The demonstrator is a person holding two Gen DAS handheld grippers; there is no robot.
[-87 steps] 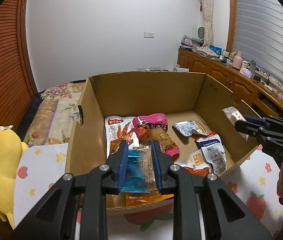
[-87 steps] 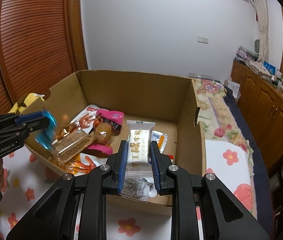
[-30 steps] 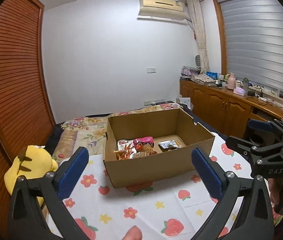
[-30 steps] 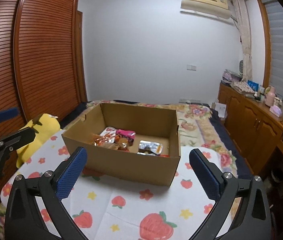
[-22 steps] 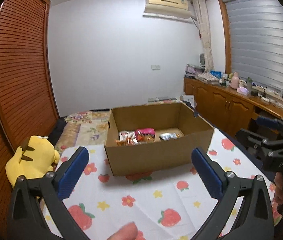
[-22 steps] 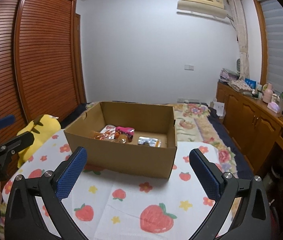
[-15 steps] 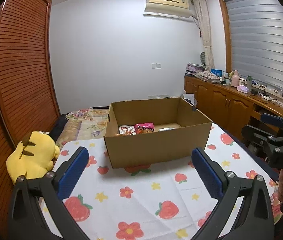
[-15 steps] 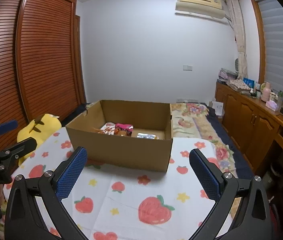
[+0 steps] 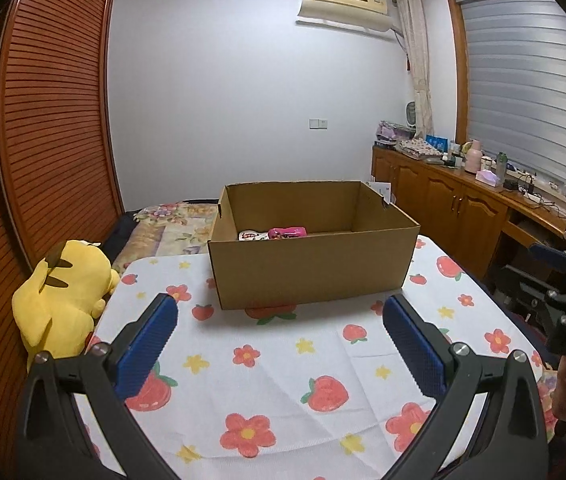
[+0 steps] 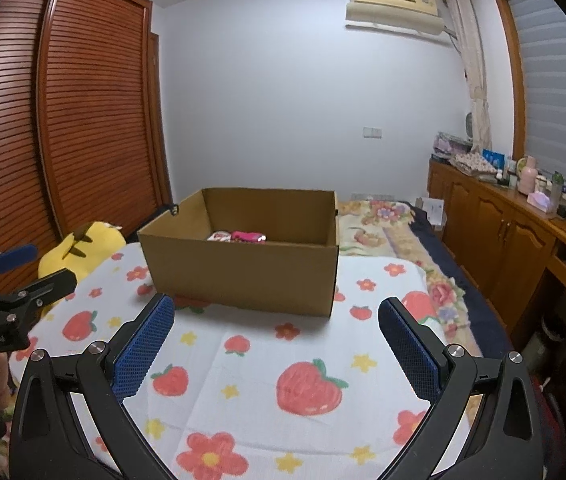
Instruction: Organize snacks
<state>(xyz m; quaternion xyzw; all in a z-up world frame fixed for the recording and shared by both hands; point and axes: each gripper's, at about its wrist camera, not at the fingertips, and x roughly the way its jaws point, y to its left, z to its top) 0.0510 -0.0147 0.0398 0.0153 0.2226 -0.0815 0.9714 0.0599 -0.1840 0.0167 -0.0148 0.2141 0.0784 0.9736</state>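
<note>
A yellow plush toy (image 9: 65, 292) lies beside the strawberry-print tablecloth (image 9: 283, 364) — wooden cabinets (image 9: 455, 210) line the wall.

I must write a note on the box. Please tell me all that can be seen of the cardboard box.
The cardboard box is plain brown, rectangular and open-topped, with a small cutout high on each end wall. It stands upright on the strawberry tablecloth. Inside, only the tops of some snack packets, one pink, show above the near wall. Neither gripper touches it.
</note>
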